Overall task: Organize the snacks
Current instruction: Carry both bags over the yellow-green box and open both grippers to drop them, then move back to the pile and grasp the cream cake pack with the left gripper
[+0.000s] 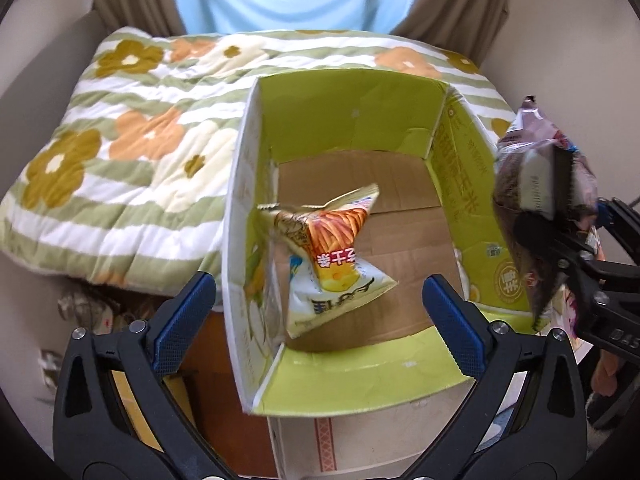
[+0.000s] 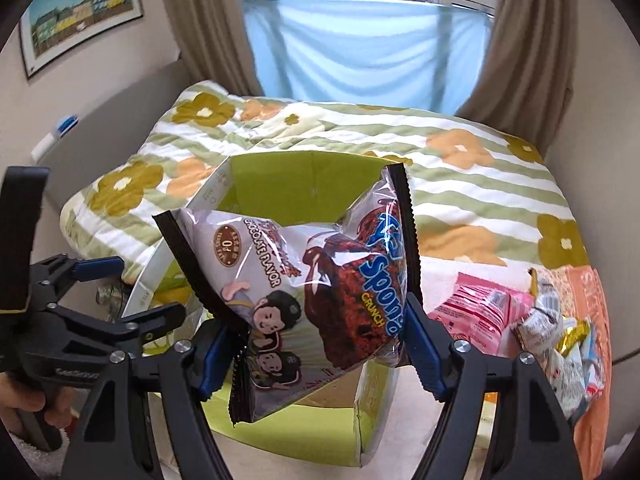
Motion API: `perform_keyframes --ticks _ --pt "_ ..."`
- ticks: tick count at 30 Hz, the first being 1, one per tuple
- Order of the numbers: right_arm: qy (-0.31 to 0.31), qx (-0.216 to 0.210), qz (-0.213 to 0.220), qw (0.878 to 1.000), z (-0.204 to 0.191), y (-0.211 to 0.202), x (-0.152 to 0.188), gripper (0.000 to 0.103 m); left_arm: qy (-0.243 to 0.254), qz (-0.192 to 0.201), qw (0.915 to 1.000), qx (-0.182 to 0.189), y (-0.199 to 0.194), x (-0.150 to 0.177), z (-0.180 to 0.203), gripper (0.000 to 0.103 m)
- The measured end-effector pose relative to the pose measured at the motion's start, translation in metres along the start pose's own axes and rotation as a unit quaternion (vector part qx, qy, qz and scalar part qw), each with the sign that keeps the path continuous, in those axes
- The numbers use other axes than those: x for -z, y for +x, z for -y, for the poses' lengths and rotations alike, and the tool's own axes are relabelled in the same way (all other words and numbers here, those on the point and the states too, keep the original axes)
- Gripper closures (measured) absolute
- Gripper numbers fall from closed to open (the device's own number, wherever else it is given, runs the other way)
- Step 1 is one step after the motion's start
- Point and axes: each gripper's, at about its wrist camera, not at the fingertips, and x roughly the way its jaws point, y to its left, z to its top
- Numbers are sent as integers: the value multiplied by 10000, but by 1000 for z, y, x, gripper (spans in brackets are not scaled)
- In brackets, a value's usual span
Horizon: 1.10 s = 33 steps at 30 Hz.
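Green-lined cardboard box (image 1: 360, 128) contains one orange-yellow snack bag (image 1: 332, 252), tilted against its left wall. Left gripper (image 1: 320, 312) spread wide, empty, above the box. Right gripper (image 2: 316, 344) clamps a chocolate sponge crunch bag (image 2: 320, 280) over the box rim.

My left wrist view looks steeply down into the green box (image 1: 352, 128), close; right view faces it (image 2: 280, 184) from lower; both share the quilt (image 1: 120, 140).
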Motion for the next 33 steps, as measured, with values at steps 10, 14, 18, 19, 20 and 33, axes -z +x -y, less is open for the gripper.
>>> perform_keyframes --ticks 10,14,18,19,20,33 --pt "-440 -68 -375 9983 -6 32 6 31 -147 76 9992 -369 -7 11 -9 1" --pt "-592 -103 -323 9977 -12 35 7 27 -218 86 9986 -464 -12 16 -13 1" --pt "-733 -214 -267 9967 -21 37 11 8 -327 153 9978 -564 -22 24 -20 1" --pt "-782 -218 -231 9964 -23 38 13 0 -371 147 9976 -568 -24 26 -22 1" --pt "-815 -224 -209 9962 -25 37 14 0 -402 146 9975 -563 -25 28 -24 1" --pt "-536 -297 -185 9979 -27 20 22 0 -377 245 9984 -354 -38 33 -27 1"
